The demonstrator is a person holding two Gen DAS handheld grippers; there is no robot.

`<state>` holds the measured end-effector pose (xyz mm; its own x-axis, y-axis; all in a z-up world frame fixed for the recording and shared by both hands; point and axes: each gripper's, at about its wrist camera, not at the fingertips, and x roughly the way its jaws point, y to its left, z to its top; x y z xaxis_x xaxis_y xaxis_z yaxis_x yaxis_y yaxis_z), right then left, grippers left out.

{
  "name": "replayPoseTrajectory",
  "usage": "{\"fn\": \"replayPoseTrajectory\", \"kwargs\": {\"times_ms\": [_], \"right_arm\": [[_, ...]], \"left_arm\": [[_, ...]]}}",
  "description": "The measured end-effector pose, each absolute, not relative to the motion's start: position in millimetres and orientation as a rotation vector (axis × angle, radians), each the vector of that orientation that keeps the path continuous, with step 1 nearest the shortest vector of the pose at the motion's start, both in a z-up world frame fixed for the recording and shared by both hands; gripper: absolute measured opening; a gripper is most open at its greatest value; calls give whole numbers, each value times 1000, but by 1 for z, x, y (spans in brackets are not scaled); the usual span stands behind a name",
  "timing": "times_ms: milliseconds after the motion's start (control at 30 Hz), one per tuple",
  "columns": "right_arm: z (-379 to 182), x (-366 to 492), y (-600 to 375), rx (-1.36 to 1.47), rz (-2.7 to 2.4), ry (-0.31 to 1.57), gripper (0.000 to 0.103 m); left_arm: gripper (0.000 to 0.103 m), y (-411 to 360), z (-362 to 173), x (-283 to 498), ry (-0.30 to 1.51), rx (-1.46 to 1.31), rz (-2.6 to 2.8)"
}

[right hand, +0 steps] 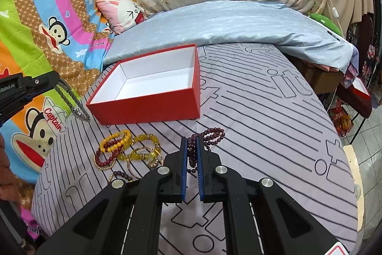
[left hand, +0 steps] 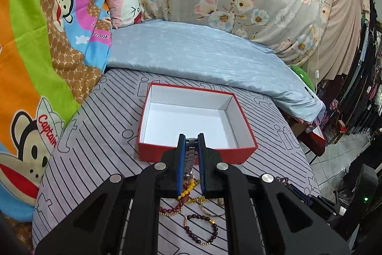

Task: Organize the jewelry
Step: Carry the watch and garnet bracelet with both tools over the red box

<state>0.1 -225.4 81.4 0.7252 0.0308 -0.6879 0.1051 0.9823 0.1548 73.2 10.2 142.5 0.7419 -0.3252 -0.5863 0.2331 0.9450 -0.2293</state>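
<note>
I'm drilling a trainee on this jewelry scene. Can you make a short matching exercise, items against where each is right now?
Items:
1. metal watch band
2. purple bead strand
3. yellow bead bracelets
4. red box

Places or states:
A. lying loose on the striped sheet
B. pinched in the right tongs
C. open, nothing inside
D. hanging from the left tongs

Pairs: 1-D, 2-B, 3-A, 4-C

Metal watch band (left hand: 190, 160) half hidden between left fingers (left hand: 182, 154); bracelet pile (left hand: 191, 197) partly behind them.
</note>
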Motion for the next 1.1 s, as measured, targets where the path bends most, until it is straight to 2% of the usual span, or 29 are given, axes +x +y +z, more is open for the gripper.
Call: {"fn": "replayPoseTrajectory", "kwargs": {"times_ms": [500,1100], "right_arm": [[114,63,-231,198,68,736,8],[69,176,-214,170,173,874,8]], "left_arm": [[10,5,162,144,674,-118,-346],[10,-9,89,243,849,-96,-331]]}}
